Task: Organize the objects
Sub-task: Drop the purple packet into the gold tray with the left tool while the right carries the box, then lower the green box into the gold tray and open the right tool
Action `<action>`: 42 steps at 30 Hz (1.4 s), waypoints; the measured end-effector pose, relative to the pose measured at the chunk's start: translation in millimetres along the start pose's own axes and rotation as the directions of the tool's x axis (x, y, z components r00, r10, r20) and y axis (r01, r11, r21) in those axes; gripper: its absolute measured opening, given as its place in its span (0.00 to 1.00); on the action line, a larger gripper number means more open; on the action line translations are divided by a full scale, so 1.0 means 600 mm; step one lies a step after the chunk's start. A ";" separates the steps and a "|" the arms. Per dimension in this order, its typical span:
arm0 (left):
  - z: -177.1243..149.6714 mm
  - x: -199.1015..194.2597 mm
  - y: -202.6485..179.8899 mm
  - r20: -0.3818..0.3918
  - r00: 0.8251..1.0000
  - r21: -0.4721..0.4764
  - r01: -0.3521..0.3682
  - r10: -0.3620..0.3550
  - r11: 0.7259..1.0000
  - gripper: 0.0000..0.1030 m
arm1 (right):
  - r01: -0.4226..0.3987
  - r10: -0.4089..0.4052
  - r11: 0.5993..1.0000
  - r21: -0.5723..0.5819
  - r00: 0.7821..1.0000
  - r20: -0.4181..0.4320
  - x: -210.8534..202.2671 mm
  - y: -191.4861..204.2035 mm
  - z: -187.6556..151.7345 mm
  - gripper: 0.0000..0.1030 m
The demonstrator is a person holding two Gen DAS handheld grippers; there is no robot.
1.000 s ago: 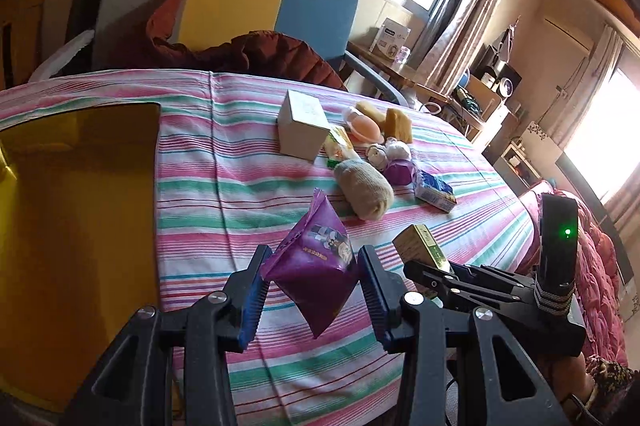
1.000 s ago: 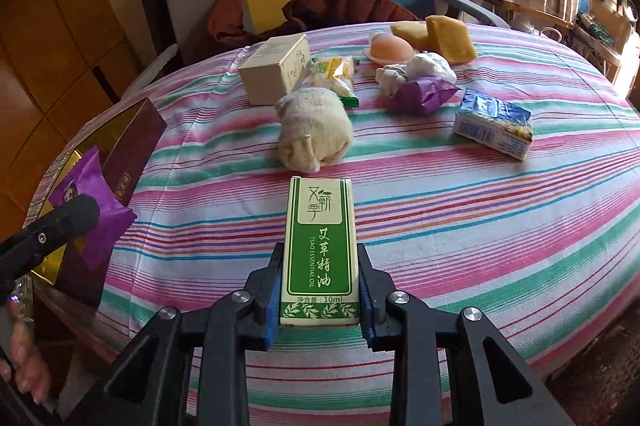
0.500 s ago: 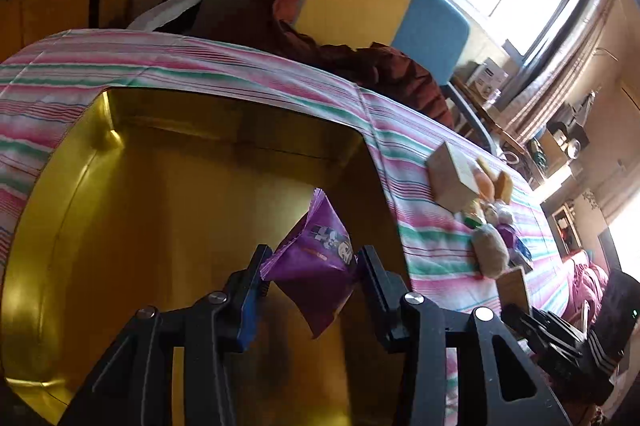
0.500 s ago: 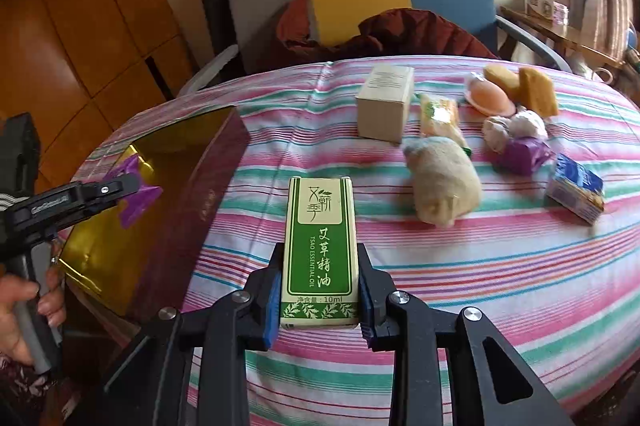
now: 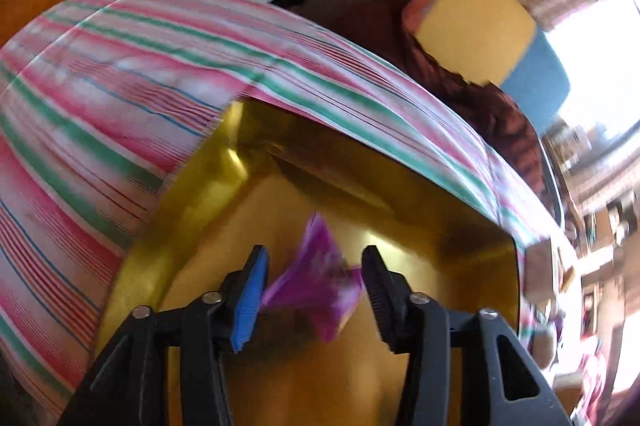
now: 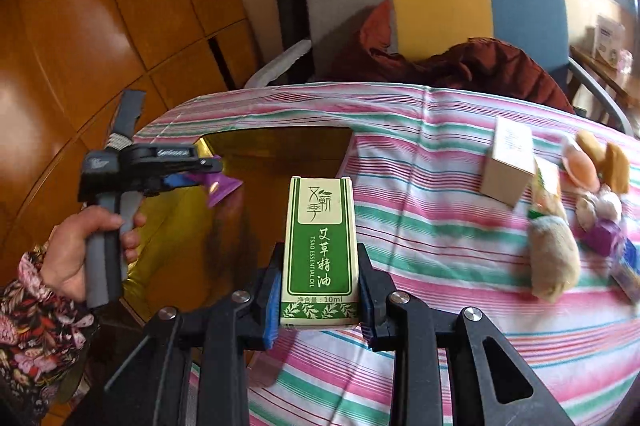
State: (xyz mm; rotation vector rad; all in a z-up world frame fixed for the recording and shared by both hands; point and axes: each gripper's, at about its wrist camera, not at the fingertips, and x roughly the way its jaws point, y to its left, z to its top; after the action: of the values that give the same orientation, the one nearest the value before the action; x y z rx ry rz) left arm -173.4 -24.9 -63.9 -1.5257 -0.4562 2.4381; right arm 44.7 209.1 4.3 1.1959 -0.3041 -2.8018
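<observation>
left gripper [image 5: 314,296]: over the gold box, jaws opening; the purple packet sits in the gap. Frame is blurred, so can't confirm pad contact. Looks loose: its left corner is at the blue pad [image 5: 248,300], its right edge is near the black finger.
purple packet [image 5: 318,284]: above the gold box interior, between the left jaws. Crumpled, one pointed corner up and away from the camera, another corner down. Long axis roughly diagonal, no cleaner read because of motion blur.
same packet, right wrist view [image 6: 218,183]: sticks out of the left gripper's tip over the box's left part.
left hand [image 6: 82,252]: wrapped round the left gripper's handle, floral sleeve below it, at the box's left edge.
right gripper [image 6: 318,296]: jaws clamped on the green carton, pads on its two long sides near the bottom end.
green carton [image 6: 320,250]: held up at the gold box's right edge, in front of it in view. Long axis along the fingers, printed face to the camera, top end pointing away.
gold box [image 5: 400,209]: open, on the striped tablecloth [image 6: 440,226], shiny gold lining.
other items: tan box [image 6: 508,165], rolled cream cloth [image 6: 554,258] and a small cluster of items lie well to the right of the gold box on the cloth.
</observation>
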 end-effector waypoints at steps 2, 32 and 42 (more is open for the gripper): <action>0.003 -0.004 0.017 0.004 0.999 -0.063 0.037 -0.037 0.997 0.52 | -0.010 0.010 1.000 -0.013 1.000 -0.015 0.011 0.014 0.004 0.31; -0.110 -0.154 0.080 0.212 0.977 -0.250 0.080 -0.026 0.965 0.58 | -0.015 0.021 1.000 0.023 0.967 -0.255 0.305 0.121 0.137 0.80; -0.123 -0.143 0.055 0.196 0.980 -0.205 0.078 -0.038 0.976 0.58 | -0.050 0.051 0.999 0.010 0.982 -0.180 0.223 0.096 0.126 0.87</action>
State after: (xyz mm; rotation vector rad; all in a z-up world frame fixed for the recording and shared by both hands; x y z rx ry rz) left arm -70.5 -75.2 -35.1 -1.3346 -0.8096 2.5697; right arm -102.8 143.7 -26.9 1.4095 -0.3236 -2.6275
